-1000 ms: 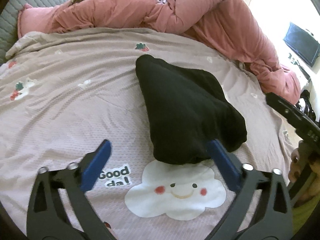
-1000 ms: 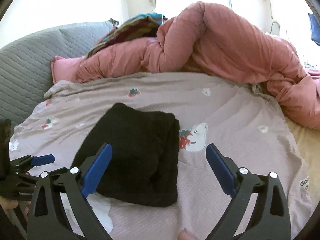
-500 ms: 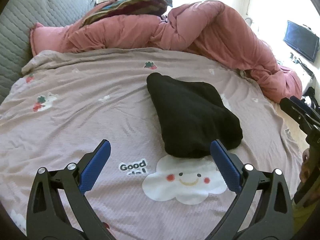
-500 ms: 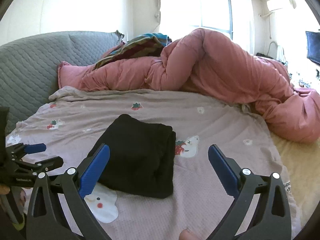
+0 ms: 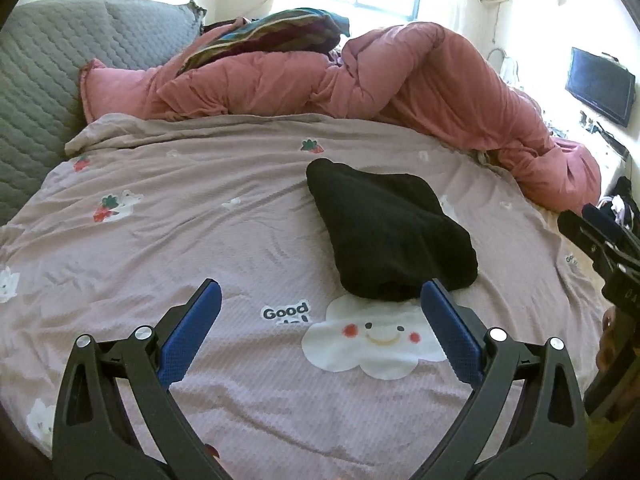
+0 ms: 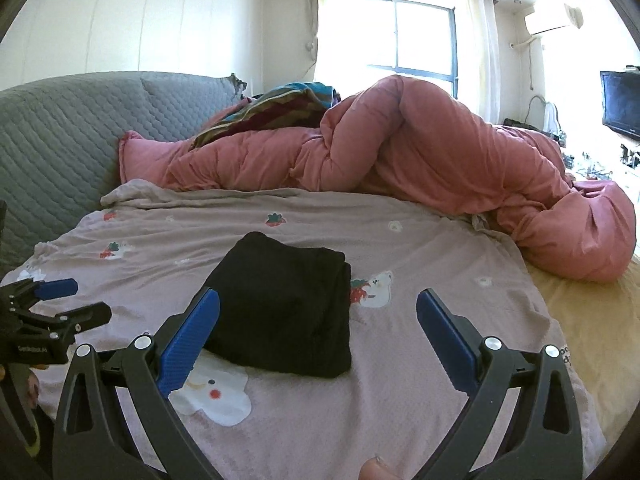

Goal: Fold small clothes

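Black folded garment [image 5: 390, 240] lies on the bedspread [image 5: 200, 220] ahead of both spread, empty claws: left claw [image 5: 320, 300], right claw [image 6: 318, 308].

Bare sheet [image 5: 168, 232] left of garment [image 5: 392, 240]

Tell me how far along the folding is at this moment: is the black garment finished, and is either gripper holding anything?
Done: the black garment lies as a compact folded stack on the mauve bedspread, its layered edges showing in the right wrist view. In hand: nothing; the left gripper and right gripper are both open and clear of it. Left: no other small clothes are visible, so the fold looks essentially complete.
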Available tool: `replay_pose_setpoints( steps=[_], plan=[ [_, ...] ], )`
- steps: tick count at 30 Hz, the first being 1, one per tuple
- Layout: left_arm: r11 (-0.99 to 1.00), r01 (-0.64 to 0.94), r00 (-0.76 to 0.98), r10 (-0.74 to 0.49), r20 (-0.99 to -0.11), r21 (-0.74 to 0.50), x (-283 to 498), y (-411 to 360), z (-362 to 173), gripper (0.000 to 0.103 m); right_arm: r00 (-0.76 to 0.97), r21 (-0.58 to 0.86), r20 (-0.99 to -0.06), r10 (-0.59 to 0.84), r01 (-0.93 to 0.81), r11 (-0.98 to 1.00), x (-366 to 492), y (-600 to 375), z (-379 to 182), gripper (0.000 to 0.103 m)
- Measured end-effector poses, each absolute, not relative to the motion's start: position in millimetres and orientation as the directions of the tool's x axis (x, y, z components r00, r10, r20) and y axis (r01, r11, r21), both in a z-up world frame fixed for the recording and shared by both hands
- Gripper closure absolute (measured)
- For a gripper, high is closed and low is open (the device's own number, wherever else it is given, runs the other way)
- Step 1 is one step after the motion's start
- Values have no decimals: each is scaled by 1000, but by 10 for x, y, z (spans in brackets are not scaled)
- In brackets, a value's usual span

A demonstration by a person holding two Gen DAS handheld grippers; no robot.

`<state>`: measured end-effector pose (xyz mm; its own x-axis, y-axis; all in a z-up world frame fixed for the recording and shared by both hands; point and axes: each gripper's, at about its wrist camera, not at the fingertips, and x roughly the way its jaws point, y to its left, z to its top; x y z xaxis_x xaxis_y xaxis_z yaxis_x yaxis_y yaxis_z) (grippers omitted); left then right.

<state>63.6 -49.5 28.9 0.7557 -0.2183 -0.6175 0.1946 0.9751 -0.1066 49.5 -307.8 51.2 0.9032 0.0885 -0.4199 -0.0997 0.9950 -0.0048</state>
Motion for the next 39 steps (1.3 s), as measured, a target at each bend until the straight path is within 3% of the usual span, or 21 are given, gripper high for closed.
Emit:
replay_pose_setpoints(
  steps=[11,23,39],
  plan=[
    [977,193,770,-209,-603,-92,434,-414,250,10,898,3,-435,70,-77,997,239,-3020,366,5],
    [979,182,745,-201,-636,-97,420,-349,-52,10,849,30,-526,51,-41,999,215,-2944,-91,5],
    [980,170,710,-198,-676,-108,496,-314,-280,10,826,3,-564,31,-35,999,279,-2851,-402,5]
  ],
)
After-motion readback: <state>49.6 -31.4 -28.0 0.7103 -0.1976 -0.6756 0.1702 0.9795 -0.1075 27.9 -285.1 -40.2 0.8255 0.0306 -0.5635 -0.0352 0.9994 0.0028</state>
